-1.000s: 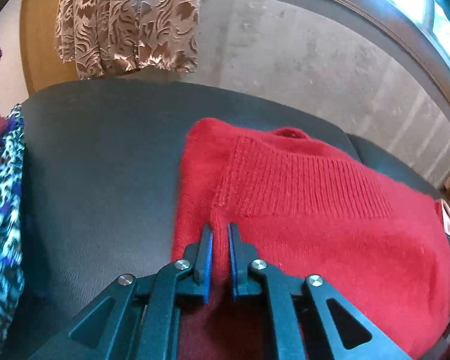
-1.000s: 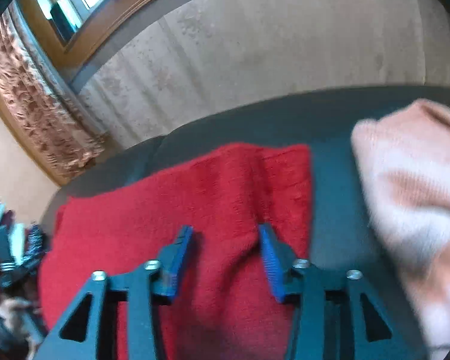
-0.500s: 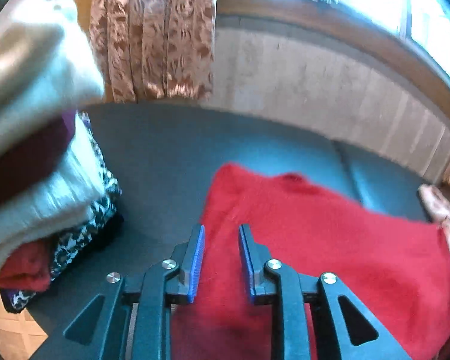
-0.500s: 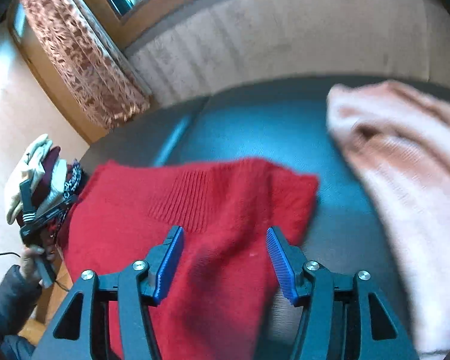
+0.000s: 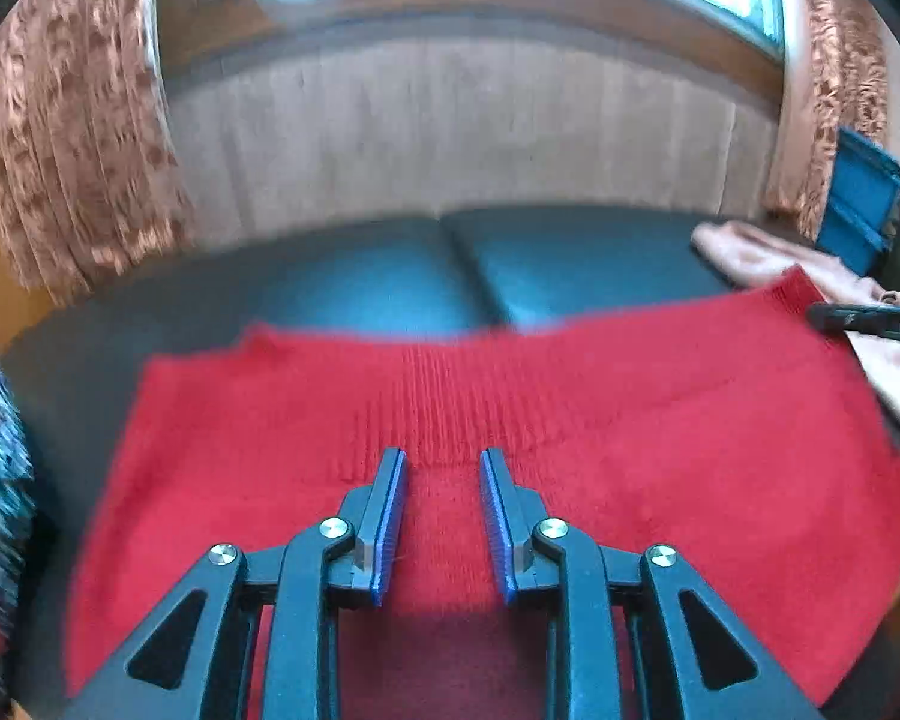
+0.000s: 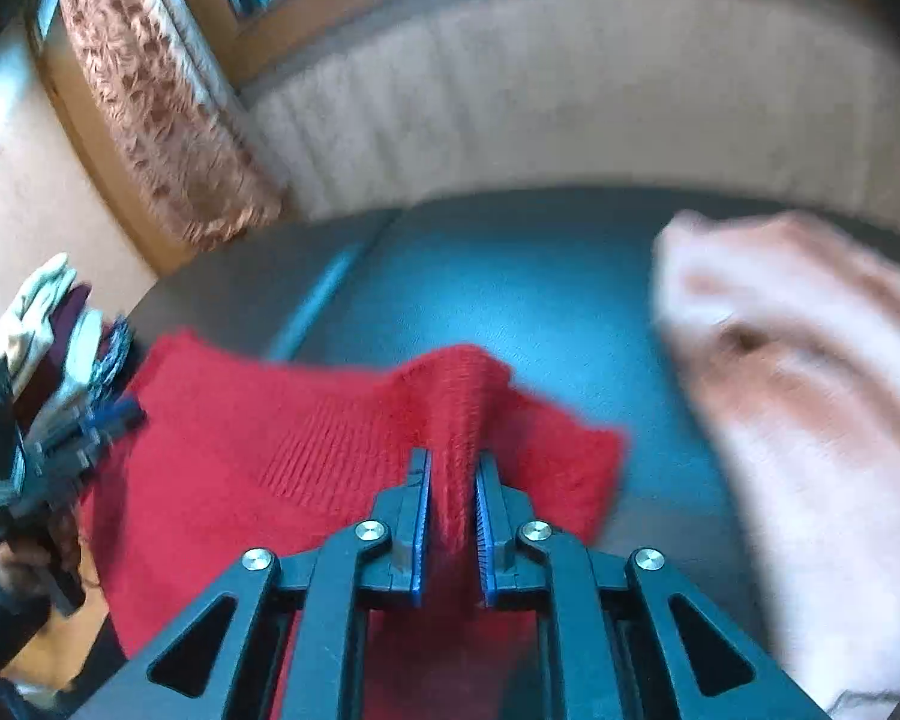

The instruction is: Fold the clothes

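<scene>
Right wrist view: a raised fold of the red sweater (image 6: 354,450) is pinched by the right gripper (image 6: 453,468). Left gripper (image 5: 443,468) is held parted above it, seemingly untouching, on the dark couch (image 5: 570,264).

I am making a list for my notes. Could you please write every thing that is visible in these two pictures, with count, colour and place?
sweater: 1, red, spread on the sofa, one fold pinched up by the right gripper
sofa: 1, dark, below the window
second sweater: 1, pale pink, on the sofa right of the red one
clothes pile: 1, mixed white, purple and patterned, at the sofa's left end
curtains: 2, brown patterned, either side of the window
box: 1, blue, far right
left gripper: black with blue pads, open above the red sweater
right gripper: black with blue pads, shut on the red fold
</scene>
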Tool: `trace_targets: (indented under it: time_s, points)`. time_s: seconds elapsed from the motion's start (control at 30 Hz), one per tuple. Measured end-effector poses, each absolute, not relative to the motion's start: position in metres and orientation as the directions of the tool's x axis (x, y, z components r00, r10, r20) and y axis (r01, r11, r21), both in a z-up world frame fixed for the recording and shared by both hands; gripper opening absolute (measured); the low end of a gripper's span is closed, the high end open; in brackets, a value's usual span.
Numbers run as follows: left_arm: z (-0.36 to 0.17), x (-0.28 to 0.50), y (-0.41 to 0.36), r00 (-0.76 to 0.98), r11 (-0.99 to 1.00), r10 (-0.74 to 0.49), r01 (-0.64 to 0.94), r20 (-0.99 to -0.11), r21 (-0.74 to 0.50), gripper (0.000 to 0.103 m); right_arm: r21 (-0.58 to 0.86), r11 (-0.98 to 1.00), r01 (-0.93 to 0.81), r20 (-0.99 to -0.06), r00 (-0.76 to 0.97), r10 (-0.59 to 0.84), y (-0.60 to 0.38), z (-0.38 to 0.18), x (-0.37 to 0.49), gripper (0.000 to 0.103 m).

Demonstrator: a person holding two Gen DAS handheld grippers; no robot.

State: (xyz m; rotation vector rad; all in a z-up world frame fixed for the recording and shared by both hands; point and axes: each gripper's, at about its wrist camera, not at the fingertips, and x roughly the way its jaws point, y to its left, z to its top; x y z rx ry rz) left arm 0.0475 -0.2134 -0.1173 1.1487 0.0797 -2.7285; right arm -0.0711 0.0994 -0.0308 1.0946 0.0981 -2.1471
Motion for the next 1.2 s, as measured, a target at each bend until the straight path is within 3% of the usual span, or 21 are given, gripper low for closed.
trace_targets:
  time_s: [0.07, 0.17, 0.23, 0.27, 0.3, 0.43, 0.53, 0.6, 0.7, 0.9, 1.03, 1.1, 1.17, 1.2]
  points:
    - [-0.123, 0.049, -0.21, -0.714, -0.977, -0.167, 0.214, -0.68, 0.015, 0.031, 0.185, -0.794, 0.579, -0.763, -0.425, -0.487, 0.109, -0.038, -0.076, 0.01]
    - [-0.121, 0.041, -0.215, -0.702, -0.973, -0.156, 0.229, -0.695, -0.013, 0.031, 0.262, -0.802, 0.536, -0.758, -0.4, -0.515, 0.117, -0.06, -0.079, 0.013]
    - [-0.121, 0.043, -0.222, -0.705, -0.97, -0.123, 0.234, -0.699, -0.065, 0.032, 0.323, -0.804, 0.499, -0.728, -0.412, -0.548, 0.126, -0.059, -0.081, 0.024]
    - [-0.121, 0.045, -0.226, -0.706, -0.968, -0.105, 0.234, -0.701, -0.091, 0.032, 0.329, -0.814, 0.479, -0.723, -0.426, -0.544, 0.129, -0.058, -0.081, 0.04]
    - [-0.117, 0.051, -0.231, -0.708, -0.965, -0.097, 0.239, -0.7, -0.108, 0.032, 0.318, -0.824, 0.468, -0.723, -0.443, -0.531, 0.131, -0.054, -0.08, 0.045]
    - [-0.102, 0.079, -0.254, -0.725, -0.949, -0.102, 0.276, -0.681, -0.152, 0.032, 0.257, -0.838, 0.481, -0.675, -0.531, -0.512, 0.125, -0.017, -0.066, 0.046]
    - [-0.095, 0.116, -0.282, -0.741, -0.928, -0.195, 0.351, -0.643, -0.123, 0.032, 0.273, -0.78, 0.563, -0.618, -0.519, -0.591, 0.102, 0.015, -0.046, 0.058]
    - [-0.096, 0.136, -0.305, -0.724, -0.914, -0.244, 0.394, -0.645, -0.098, 0.033, 0.271, -0.719, 0.64, -0.599, -0.473, -0.646, 0.076, 0.024, -0.034, 0.073]
    - [-0.106, 0.152, -0.334, -0.687, -0.907, -0.259, 0.415, -0.679, -0.074, 0.034, 0.241, -0.646, 0.724, -0.616, -0.401, -0.679, 0.029, 0.02, -0.02, 0.075]
    - [-0.121, 0.144, -0.355, -0.672, -0.931, -0.226, 0.363, -0.706, -0.047, 0.04, 0.189, -0.656, 0.73, -0.711, -0.359, -0.604, -0.014, -0.038, -0.025, 0.078]
    - [-0.133, 0.12, -0.365, -0.663, -0.945, -0.155, 0.316, -0.732, -0.086, 0.04, 0.271, -0.63, 0.728, -0.677, -0.322, -0.662, -0.002, -0.044, -0.031, 0.081]
    - [-0.133, 0.113, -0.367, -0.666, -0.952, -0.108, 0.284, -0.739, -0.117, 0.036, 0.271, -0.621, 0.735, -0.677, -0.313, -0.666, -0.002, -0.046, -0.031, 0.085]
    - [-0.131, 0.105, -0.367, -0.663, -0.959, -0.087, 0.258, -0.744, -0.117, 0.021, 0.262, -0.616, 0.743, -0.681, -0.31, -0.663, -0.004, -0.049, -0.031, 0.087]
    - [-0.13, 0.098, -0.369, -0.647, -0.96, -0.088, 0.257, -0.757, -0.108, 0.008, 0.258, -0.614, 0.746, -0.682, -0.309, -0.663, -0.004, -0.049, -0.032, 0.088]
